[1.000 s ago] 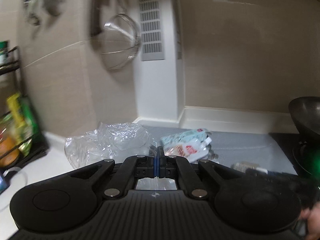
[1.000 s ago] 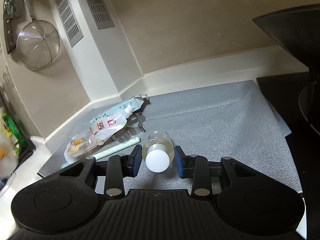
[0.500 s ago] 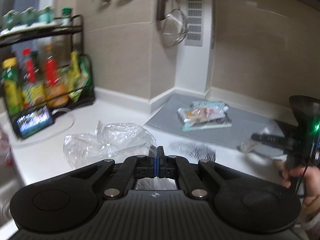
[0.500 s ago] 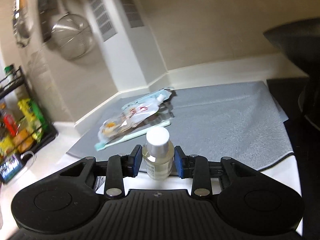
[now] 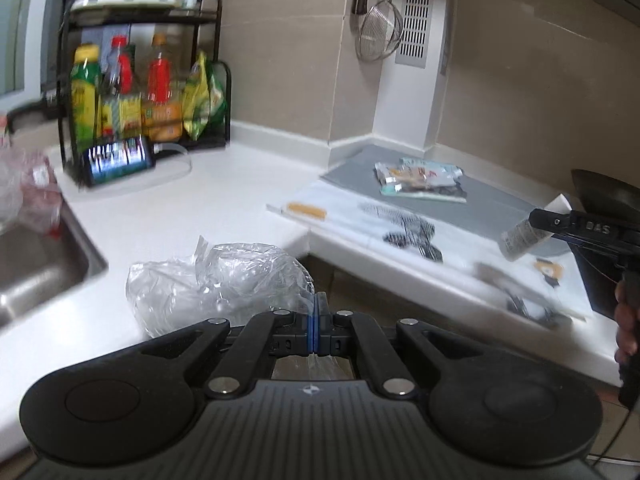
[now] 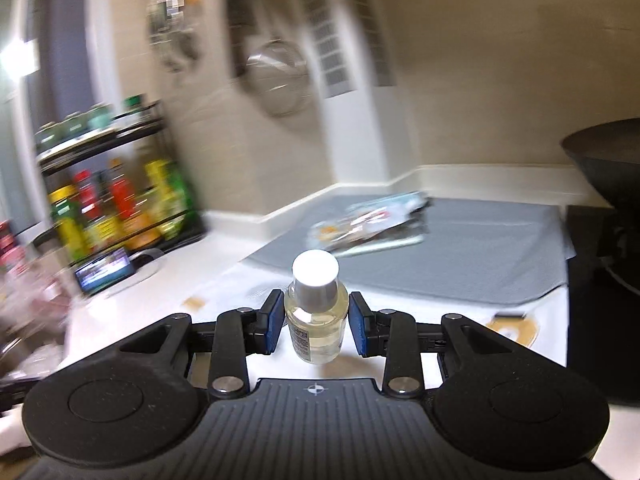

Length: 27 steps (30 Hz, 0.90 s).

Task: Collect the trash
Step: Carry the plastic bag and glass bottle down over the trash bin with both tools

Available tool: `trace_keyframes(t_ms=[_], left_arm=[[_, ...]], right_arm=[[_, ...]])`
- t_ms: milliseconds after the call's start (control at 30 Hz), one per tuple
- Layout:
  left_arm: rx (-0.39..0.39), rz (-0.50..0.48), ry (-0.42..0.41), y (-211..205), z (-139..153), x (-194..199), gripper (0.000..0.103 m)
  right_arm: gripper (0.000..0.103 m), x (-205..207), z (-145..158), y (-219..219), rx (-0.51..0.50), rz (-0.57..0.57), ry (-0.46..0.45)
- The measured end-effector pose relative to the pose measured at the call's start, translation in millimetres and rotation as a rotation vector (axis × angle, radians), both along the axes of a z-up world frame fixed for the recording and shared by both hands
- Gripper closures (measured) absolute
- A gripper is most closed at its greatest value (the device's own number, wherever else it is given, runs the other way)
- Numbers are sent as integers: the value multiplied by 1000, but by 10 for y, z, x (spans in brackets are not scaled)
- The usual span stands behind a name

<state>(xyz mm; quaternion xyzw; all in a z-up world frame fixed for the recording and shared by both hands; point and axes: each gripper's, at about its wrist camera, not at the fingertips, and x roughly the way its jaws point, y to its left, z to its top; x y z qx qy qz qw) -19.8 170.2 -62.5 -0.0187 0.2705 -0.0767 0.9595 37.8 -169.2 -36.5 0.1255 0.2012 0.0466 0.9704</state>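
My left gripper (image 5: pixel 319 312) is shut on the edge of a clear crumpled plastic bag (image 5: pixel 216 276), held in front of the white counter. My right gripper (image 6: pixel 316 320) is shut on a small clear bottle (image 6: pixel 316 316) with a white cap, lifted above the counter; the bottle also shows at the right of the left wrist view (image 5: pixel 520 238). Snack wrappers (image 5: pixel 420 178) lie in a pile on the grey mat (image 5: pixel 492 200), and they show blurred in the right wrist view (image 6: pixel 368 220).
A steel sink (image 5: pixel 36 256) is at the left. A black rack of sauce bottles (image 5: pixel 140 92) stands against the wall with a phone (image 5: pixel 116 158) in front. A dark wok (image 5: pixel 604 196) sits at the right. Paper sheets (image 5: pixel 400 224) lie on the counter.
Both grippers have pulled back from the mat and swung left. The right gripper has lifted the bottle upright off the mat. The left still holds the bag.
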Motion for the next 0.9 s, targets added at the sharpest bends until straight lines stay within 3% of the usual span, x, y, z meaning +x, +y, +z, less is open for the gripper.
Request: trace_keyframes(t_ms=[233,433,600,900], left_arm=[[5,-14,76,-2,-446,-347,103],[-18,-45,155,73,-787,-492,103],[-20,-121,259,53,-1176,-470,103],[59,-91,410,-178,-1869,-221,103]], right_arm=[[66,-569,-106,386,-16,145,75],[66,-785,-488,634,-47,202,182],[66,-770,-920,765,-70,252,279],[66,-657,-1491,932,-124,293,393]])
